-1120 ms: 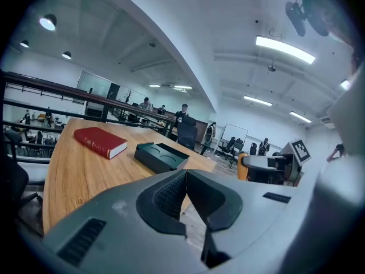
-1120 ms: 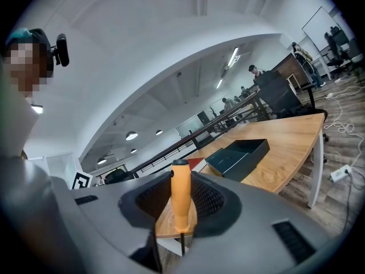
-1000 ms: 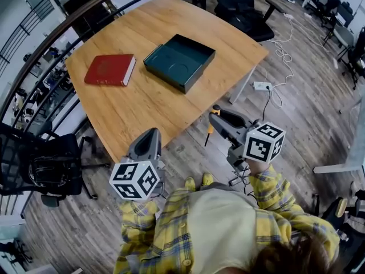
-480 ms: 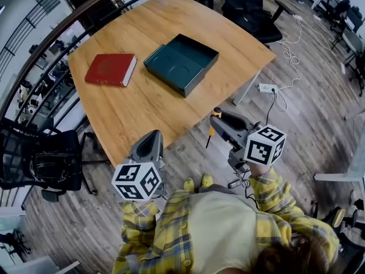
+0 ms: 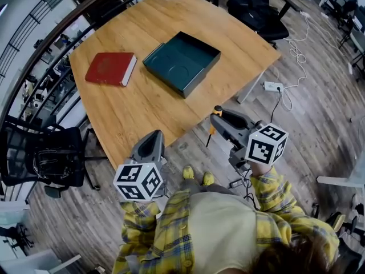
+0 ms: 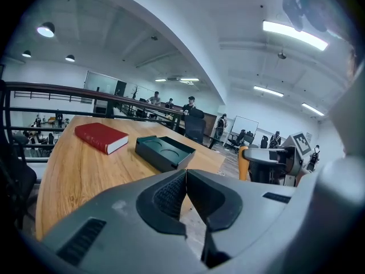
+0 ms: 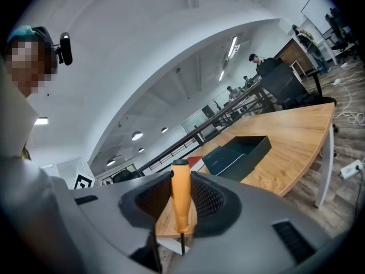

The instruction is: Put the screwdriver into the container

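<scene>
change: table (image 5: 142, 110) sits slightly shifted in head view, my grips same as before | right gripper (image 7: 181, 201): pinching the orange screwdriver (image 7: 181, 181) upright, off the table edge | left gripper (image 6: 185, 194): jaws pressed together, empty | dark green container (image 5: 182, 61): open on the table, well apart from the screwdriver | hidden: shaft end behind my right gripper body

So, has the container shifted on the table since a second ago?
No: the container lies just right of the red book as before, same gap and angle.

2 hand-held grippers (image 5: 151, 137) (image 5: 217, 117), 1 screwdriver (image 5: 210, 131), 1 container (image 5: 181, 60), 1 red book (image 5: 110, 68), 1 table (image 5: 142, 107), 1 power strip (image 5: 272, 86)
</scene>
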### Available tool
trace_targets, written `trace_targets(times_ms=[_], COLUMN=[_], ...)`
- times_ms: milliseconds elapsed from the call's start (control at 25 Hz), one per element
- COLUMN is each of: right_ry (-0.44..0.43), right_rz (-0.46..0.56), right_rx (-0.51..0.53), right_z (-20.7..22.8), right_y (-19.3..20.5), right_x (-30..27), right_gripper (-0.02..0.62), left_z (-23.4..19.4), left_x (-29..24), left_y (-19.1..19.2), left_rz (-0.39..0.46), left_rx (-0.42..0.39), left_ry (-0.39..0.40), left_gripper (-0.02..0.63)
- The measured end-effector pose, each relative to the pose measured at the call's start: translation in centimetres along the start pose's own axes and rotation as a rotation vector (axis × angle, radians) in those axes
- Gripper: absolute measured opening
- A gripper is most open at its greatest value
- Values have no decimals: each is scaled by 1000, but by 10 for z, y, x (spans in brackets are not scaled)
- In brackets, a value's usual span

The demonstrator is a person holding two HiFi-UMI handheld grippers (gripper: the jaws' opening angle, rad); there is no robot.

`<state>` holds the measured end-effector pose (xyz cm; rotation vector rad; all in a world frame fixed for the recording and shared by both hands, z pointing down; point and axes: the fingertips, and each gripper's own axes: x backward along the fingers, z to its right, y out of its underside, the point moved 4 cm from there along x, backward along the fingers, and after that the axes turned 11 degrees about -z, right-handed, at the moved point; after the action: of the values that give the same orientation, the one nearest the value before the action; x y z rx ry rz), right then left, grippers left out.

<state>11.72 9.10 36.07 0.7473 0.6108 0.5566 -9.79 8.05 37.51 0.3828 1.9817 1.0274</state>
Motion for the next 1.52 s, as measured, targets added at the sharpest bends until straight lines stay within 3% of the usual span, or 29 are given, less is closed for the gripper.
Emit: trace_targets(times_ms=[640,1520], right_ry=[36,71], right_rz=[6,6], right_rx=[24,61], right_z=[12,-4], right_y=[-34,-72], right_x=[-39,-118], right_gripper=[163,163], left_z=[-38,-104], left_x=[-33,-51], left_y=[-30,-56], left_rz=[11,8], left_rx=[-10,-20], left_ry=[41,118], left_gripper=[11,11])
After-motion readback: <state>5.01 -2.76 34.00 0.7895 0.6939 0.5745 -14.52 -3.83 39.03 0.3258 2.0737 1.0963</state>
